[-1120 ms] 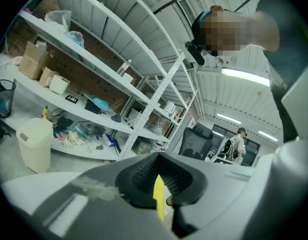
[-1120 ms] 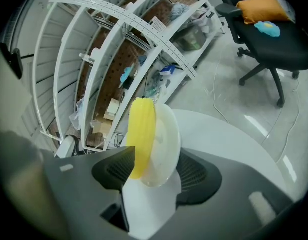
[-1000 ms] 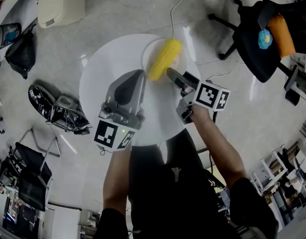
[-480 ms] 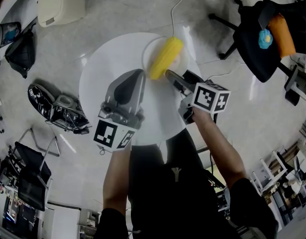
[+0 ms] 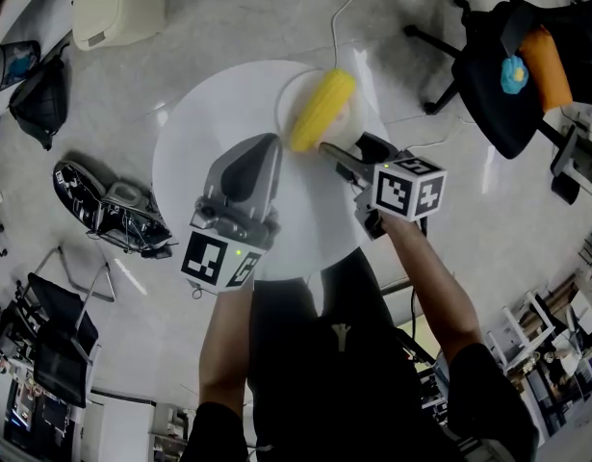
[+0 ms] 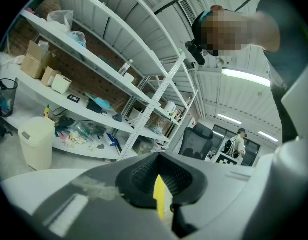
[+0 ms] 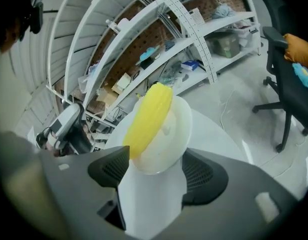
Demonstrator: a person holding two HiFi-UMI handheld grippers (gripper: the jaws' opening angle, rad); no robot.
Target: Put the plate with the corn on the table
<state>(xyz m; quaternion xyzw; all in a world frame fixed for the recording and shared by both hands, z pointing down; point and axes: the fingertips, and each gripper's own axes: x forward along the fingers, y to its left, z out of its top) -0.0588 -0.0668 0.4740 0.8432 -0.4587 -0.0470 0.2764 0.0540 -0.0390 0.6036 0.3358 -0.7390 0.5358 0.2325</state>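
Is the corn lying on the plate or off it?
On it: the corn lies across the white plate on the round table.

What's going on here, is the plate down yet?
A person holds two handheld grippers over a round white table. The plate with the corn sits on the table. The right gripper is at the plate's near rim; its jaws have just been opening and stand apart, not pressing it. The left gripper hangs beside it over the table, jaws together, holding nothing.
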